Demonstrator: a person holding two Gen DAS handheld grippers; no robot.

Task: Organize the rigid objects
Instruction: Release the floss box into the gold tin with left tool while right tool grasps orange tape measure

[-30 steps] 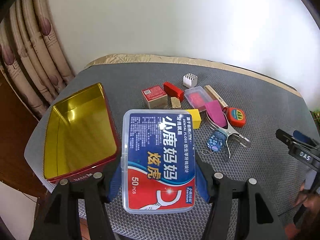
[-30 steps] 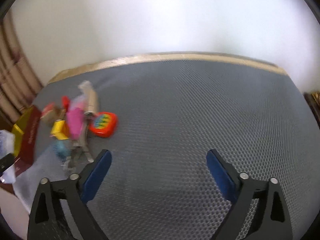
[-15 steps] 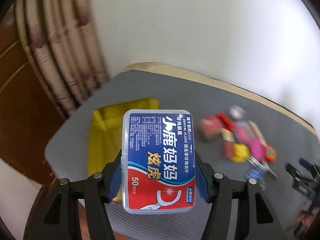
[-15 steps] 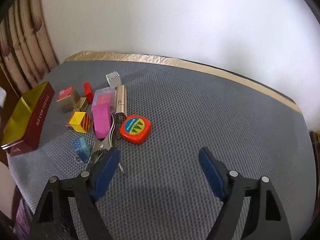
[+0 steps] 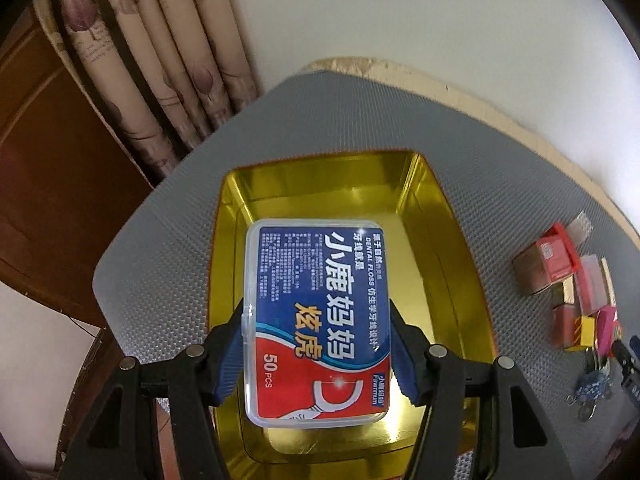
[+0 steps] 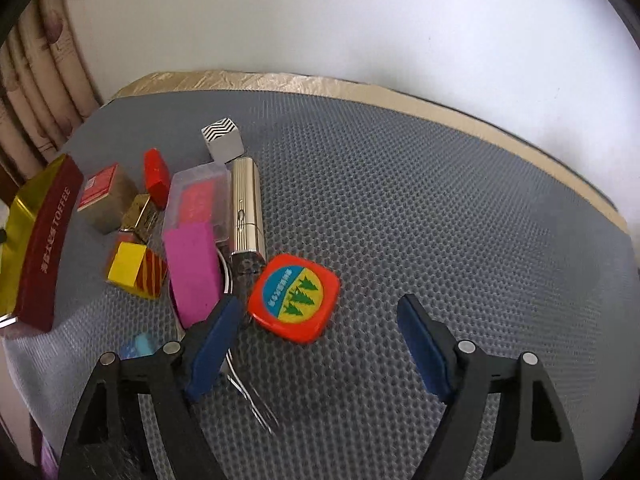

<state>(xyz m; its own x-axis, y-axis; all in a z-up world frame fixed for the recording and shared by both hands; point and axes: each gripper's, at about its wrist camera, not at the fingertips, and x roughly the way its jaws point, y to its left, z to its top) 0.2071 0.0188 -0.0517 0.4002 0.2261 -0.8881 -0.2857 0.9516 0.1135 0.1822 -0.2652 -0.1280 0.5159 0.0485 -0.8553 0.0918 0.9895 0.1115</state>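
My left gripper [image 5: 318,340] is shut on a clear dental floss box [image 5: 316,320] with a blue and red label, held over the open gold tin [image 5: 432,208]. The tin's red side shows in the right wrist view [image 6: 44,248]. My right gripper [image 6: 320,332] is open and empty, low over the grey mat, with the orange tape measure [image 6: 294,296] between its fingers. Its left finger is beside a pink-handled clamp [image 6: 192,268].
A pile lies left of the right gripper: gold lighter [image 6: 248,208], zigzag cube [image 6: 222,138], clear pink case [image 6: 198,200], yellow block [image 6: 134,268], red block [image 6: 156,176], red-topped box [image 6: 106,192]. Curtains [image 5: 160,60] and a wooden door hang left of the table.
My left gripper has carried the floss box left until it is over the tin. My right gripper has moved in and down towards the tape measure.
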